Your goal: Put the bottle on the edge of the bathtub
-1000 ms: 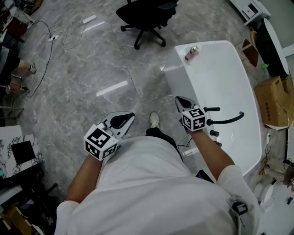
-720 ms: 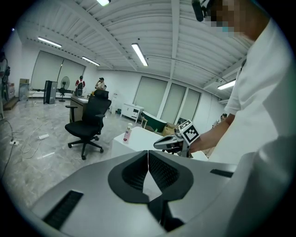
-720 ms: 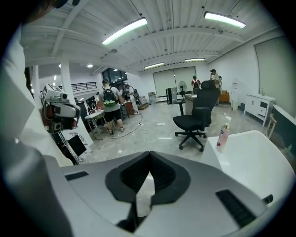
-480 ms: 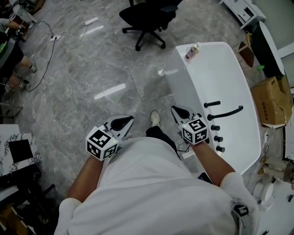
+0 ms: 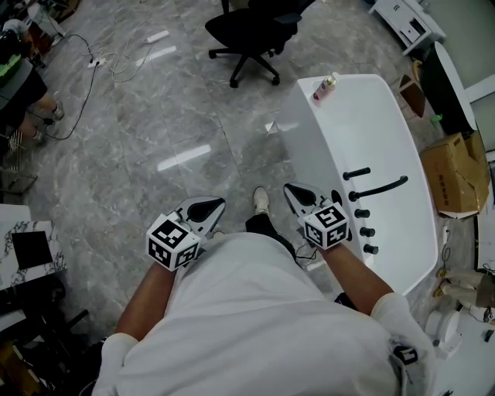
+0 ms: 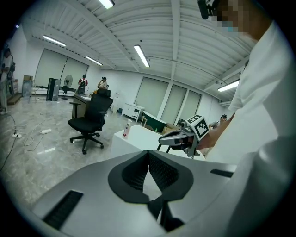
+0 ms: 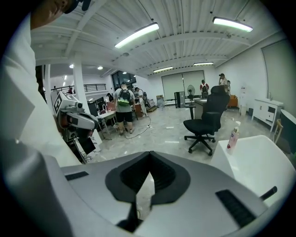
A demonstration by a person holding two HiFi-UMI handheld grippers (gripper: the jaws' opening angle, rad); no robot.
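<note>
Left hand-held gripper [image 5: 203,207]: clenched, empty, at waist | right hand-held gripper [image 5: 300,195]: clenched, empty, near bathtub [image 5: 379,147]

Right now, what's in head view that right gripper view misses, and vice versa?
Head view only: the cardboard box near the bathtub, and the person's shoe. Right gripper view only: ceiling lights, a person with a backpack, and the right hand-held gripper shut on nothing. Both: the bottle upright on the bathtub's far corner, and the black chair.
</note>
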